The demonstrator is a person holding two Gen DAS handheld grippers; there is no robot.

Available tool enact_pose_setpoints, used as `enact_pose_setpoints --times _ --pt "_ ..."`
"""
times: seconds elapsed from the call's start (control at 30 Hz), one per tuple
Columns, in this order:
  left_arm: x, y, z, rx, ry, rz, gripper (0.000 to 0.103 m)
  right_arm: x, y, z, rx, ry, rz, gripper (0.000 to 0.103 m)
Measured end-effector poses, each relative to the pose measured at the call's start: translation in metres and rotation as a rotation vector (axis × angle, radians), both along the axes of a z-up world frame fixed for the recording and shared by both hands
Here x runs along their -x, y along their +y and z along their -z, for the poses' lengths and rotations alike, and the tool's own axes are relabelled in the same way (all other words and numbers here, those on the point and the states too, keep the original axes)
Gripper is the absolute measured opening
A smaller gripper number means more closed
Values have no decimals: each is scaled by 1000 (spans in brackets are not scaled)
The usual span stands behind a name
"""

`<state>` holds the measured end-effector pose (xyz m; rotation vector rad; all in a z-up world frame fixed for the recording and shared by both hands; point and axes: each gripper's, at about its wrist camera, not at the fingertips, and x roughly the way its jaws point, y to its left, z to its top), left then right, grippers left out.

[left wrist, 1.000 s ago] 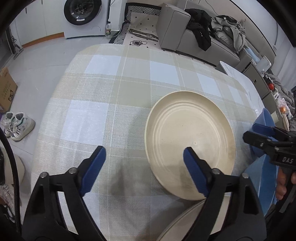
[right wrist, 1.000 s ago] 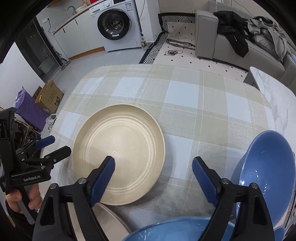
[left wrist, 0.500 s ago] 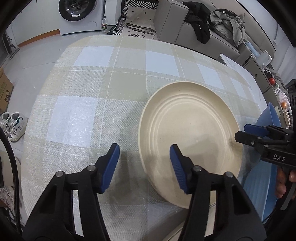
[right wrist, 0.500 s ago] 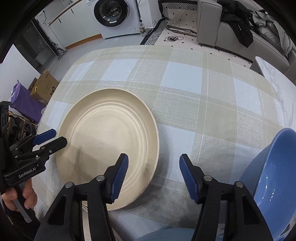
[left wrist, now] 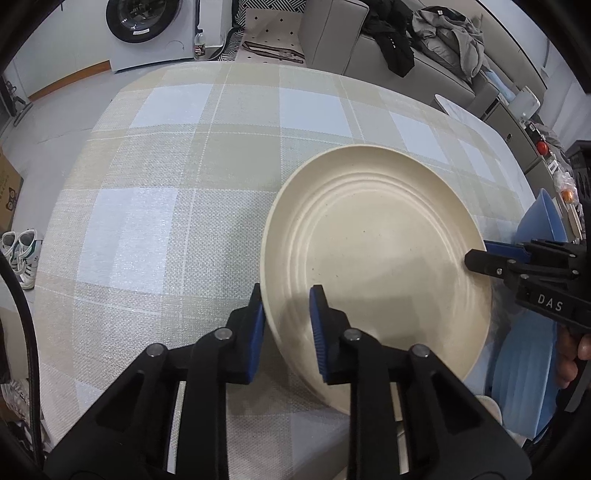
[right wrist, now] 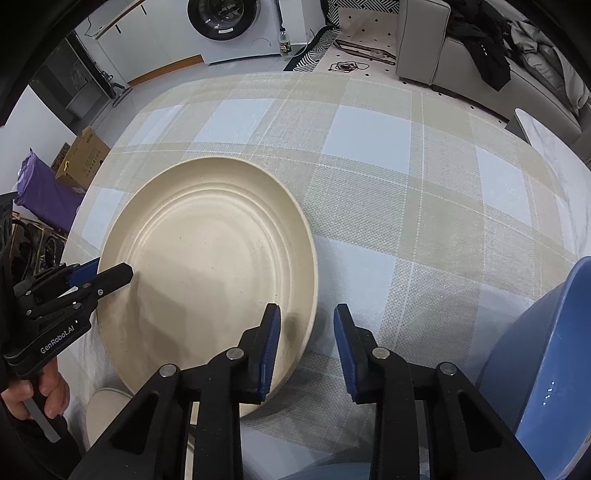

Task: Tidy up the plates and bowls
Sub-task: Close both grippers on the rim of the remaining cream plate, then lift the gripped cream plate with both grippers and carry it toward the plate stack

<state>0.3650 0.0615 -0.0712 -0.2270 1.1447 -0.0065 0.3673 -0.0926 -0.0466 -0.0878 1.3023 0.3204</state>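
Note:
A large cream plate (left wrist: 373, 251) lies on the checked tablecloth (left wrist: 166, 206). My left gripper (left wrist: 288, 321) is shut on its left rim, with one pad outside the edge and one over the inside. My right gripper (right wrist: 306, 343) straddles the right rim of the cream plate (right wrist: 207, 266). Its jaws are closing, and a strip of cloth still shows between the outer pad and the rim. Each wrist view also shows the other gripper at the far edge of the plate: the right gripper (left wrist: 480, 256) and the left gripper (right wrist: 107, 275).
A blue bowl (right wrist: 546, 350) stands right of the plate, with another blue dish (left wrist: 524, 369) near the front edge. A second cream dish (right wrist: 107, 410) lies at the front left. Beyond the table are a sofa (left wrist: 424, 55), a washing machine (left wrist: 144, 26) and shoes (left wrist: 22, 247).
Both grippers have come down towards the cream plate and their jaws have narrowed from wide open. The left one now clamps the left rim and the right one brackets the right rim.

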Motion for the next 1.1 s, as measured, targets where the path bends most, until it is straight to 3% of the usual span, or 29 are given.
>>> enact_pose_setpoints --times 0.13,0.53,1.1 --pt "2 0 -1 -10 -5 2 17 2 4 1 15 -15 -13 12" --pt "12 -1 -12 -9 -33 1 16 7 3 -8 20 -57 -6 12" --pt "44 -12 -55 -43 -100 6 16 27 -4 -40 -22 -130 3 12"
